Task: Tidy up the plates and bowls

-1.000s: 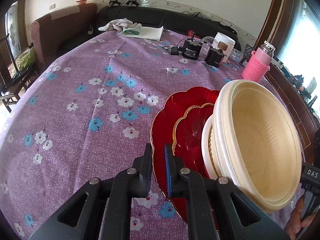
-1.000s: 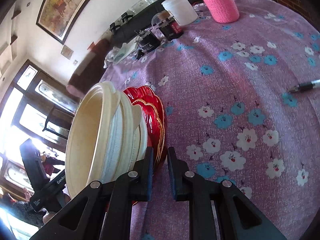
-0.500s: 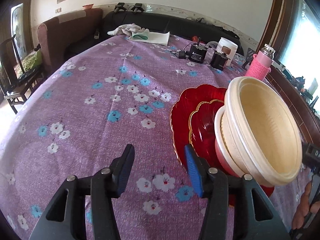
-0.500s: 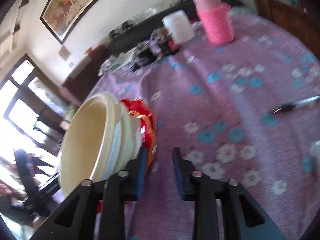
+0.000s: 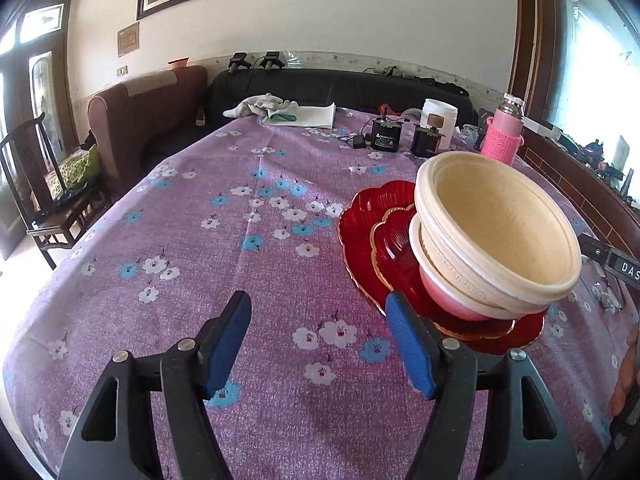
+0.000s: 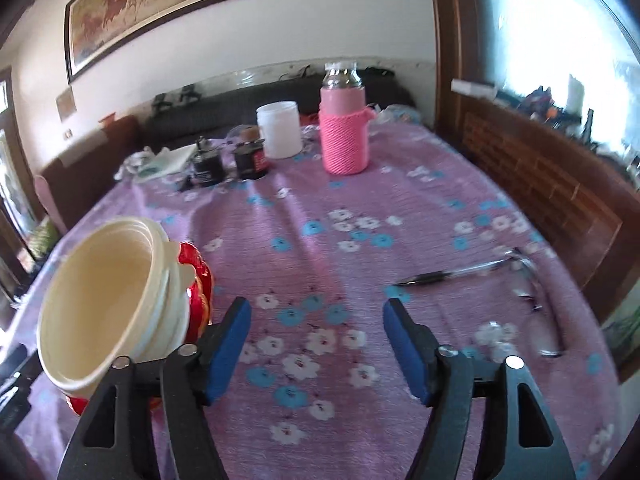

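Note:
A stack of cream bowls [image 5: 496, 236] sits on a small gold-rimmed red plate [image 5: 394, 240], which lies on a larger scalloped red plate [image 5: 360, 216] on the purple flowered tablecloth. My left gripper [image 5: 318, 310] hangs just left of the plates, its jaws opening with only cloth between them. In the right wrist view the same bowl stack [image 6: 104, 304] and red plates [image 6: 196, 276] stand at the left. My right gripper [image 6: 314, 316] is to their right, jaws opening and holding nothing.
At the far end stand a pink-sleeved bottle [image 6: 343, 136], a white jar [image 6: 279, 130], two dark jars [image 6: 250, 160] and a folded cloth [image 5: 298, 115]. A pen [image 6: 448, 274] and glasses [image 6: 540, 312] lie at the right. A sofa [image 5: 152, 108] borders the table.
Both grippers were shut near the rim of the red plates and have opened wide and drawn back. The stack now sits flat on the table, and both views have tilted up toward the room.

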